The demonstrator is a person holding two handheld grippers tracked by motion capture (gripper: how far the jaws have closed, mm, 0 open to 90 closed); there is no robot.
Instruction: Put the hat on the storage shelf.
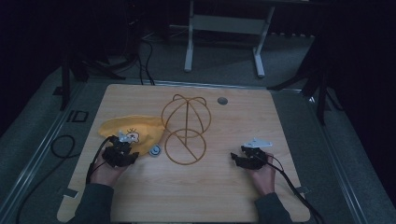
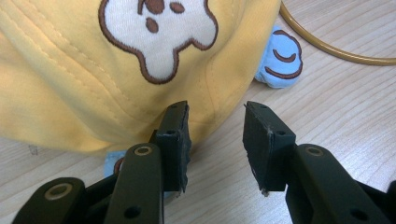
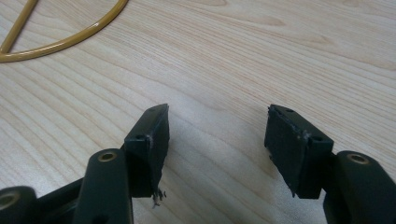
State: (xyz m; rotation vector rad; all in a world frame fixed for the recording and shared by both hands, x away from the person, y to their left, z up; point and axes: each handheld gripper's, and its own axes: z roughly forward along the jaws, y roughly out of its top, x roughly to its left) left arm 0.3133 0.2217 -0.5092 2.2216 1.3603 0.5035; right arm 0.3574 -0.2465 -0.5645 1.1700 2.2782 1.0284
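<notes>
We see two hands come in from the bottom of the high view, each holding a black gripper low over the pale wooden table [image 1: 219,186]. The left gripper [image 1: 122,148] sits at the near edge of a soft yellow cloth cap [image 1: 133,128]. Its hand is curled around the back of it and points it away from the person. In the left gripper view, the left gripper [image 2: 215,135] has its two jaws apart, with bare wood between them. The flat black pads do not press on anything. One pad is just beside the cap's brim, and we cannot tell if it touches.

The cap has stitched seams and a white patch with a brown outline. A small blue cloth piece [image 2: 280,58] peeks out from beside it.

The right gripper [image 1: 243,158] rests well apart from the cap, on the right side of the table. Its jaws [image 3: 217,140] stand wide apart over plain wood grain.

Between the two hands stands a thin, golden wire hat stand [image 1: 186,128], made of round loops.
</notes>
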